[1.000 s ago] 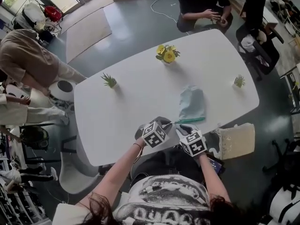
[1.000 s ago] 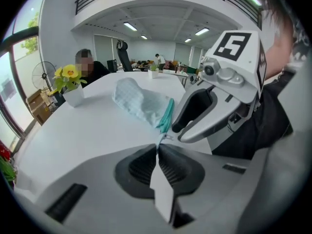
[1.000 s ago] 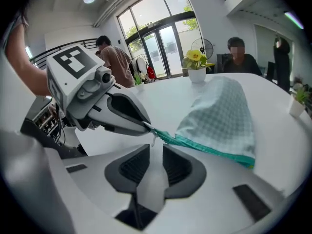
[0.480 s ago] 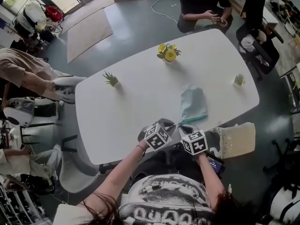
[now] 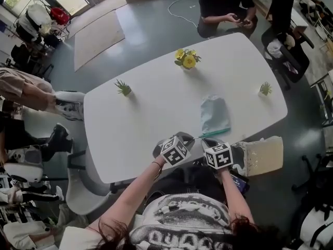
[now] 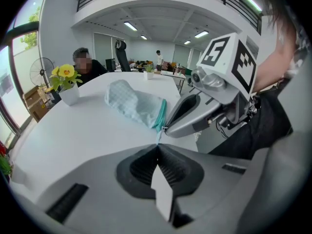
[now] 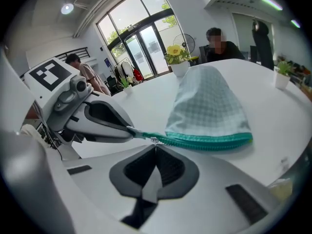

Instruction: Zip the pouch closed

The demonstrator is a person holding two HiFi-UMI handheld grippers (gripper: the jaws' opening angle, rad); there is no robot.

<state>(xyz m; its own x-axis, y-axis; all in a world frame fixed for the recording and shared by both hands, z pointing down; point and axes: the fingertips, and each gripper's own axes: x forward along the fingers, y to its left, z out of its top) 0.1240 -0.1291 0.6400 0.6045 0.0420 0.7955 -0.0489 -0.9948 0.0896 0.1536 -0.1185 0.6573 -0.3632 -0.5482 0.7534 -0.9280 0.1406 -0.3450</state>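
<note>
**Two grippers pinch the zip end of a pouch at the table's near edge**

A pale checked pouch (image 5: 214, 113) lies flat on a white table (image 5: 151, 119), close to the near edge and right of its middle. Its rounded end points to the far edge. Its teal zip (image 7: 209, 141) runs along the side nearest the person. The pull (image 7: 154, 141) sits at the zip's left end, where a short teal tail (image 6: 158, 132) sticks out past the pouch.

The left gripper (image 5: 192, 138) reaches in from the near edge. Its jaws have just been closing and now press together on that tail. The right gripper (image 5: 204, 139) is just beside it, tips nearly touching. Its jaws have also just been closing and now pinch the small metal pull. Both grippers slope down toward the table. Each carries a cube with black and white square markers. The person's bare forearms lead back from them to a printed shirt at the bottom of the head view.

Farther out, a pot of yellow flowers (image 5: 186, 60) stands near the far edge. A small green plant (image 5: 122, 89) stands toward the far left corner, and another plant (image 5: 266, 89) toward the right edge. All three stand well apart from the pouch. A person in dark clothes (image 5: 223, 4) sits beyond the far edge. Other people are at the left of the room, on a grey floor.
</note>
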